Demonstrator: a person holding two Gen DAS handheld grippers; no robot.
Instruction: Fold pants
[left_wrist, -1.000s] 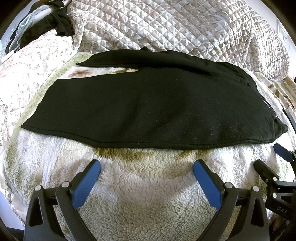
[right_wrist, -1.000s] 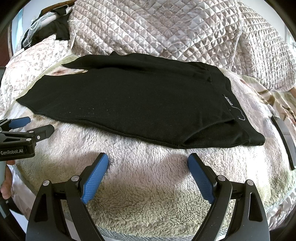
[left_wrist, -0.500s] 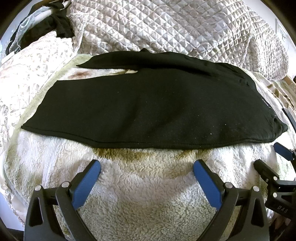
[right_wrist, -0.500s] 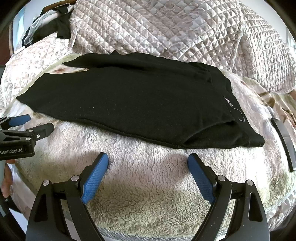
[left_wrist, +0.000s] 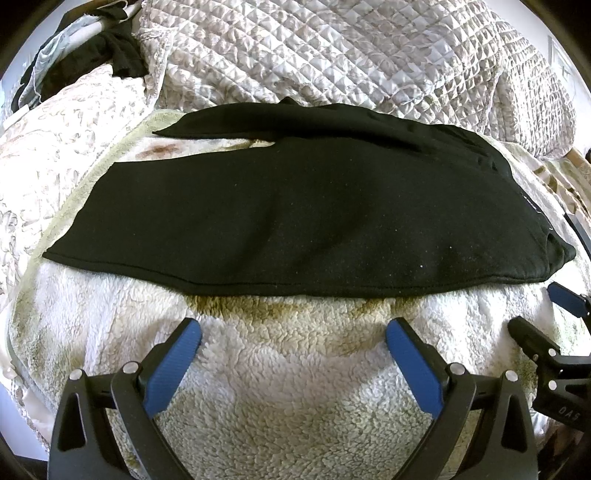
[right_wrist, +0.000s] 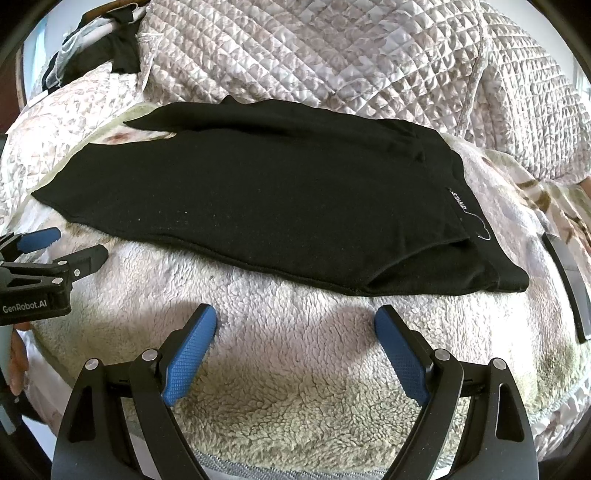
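Note:
Black pants (left_wrist: 295, 218) lie flat on a fleece blanket (left_wrist: 295, 369), folded lengthwise, legs to the left and waistband to the right. In the right wrist view the pants (right_wrist: 277, 199) show a small white label near the waistband. My left gripper (left_wrist: 293, 332) is open and empty, hovering just short of the pants' near edge. My right gripper (right_wrist: 295, 321) is open and empty, also near that edge, toward the waistband end. Each gripper shows in the other's view: the right one (left_wrist: 546, 314) at the right edge, the left one (right_wrist: 70, 247) at the left edge.
A quilted bedspread (left_wrist: 332, 55) rises behind the pants. A patterned pillow (left_wrist: 62, 122) lies at the left with dark clothes (left_wrist: 110, 55) behind it. A dark flat object (right_wrist: 569, 273) lies on the blanket right of the waistband.
Both grippers have barely shifted; the views sit slightly differently on the pants. Both stay open. The pants have not moved.

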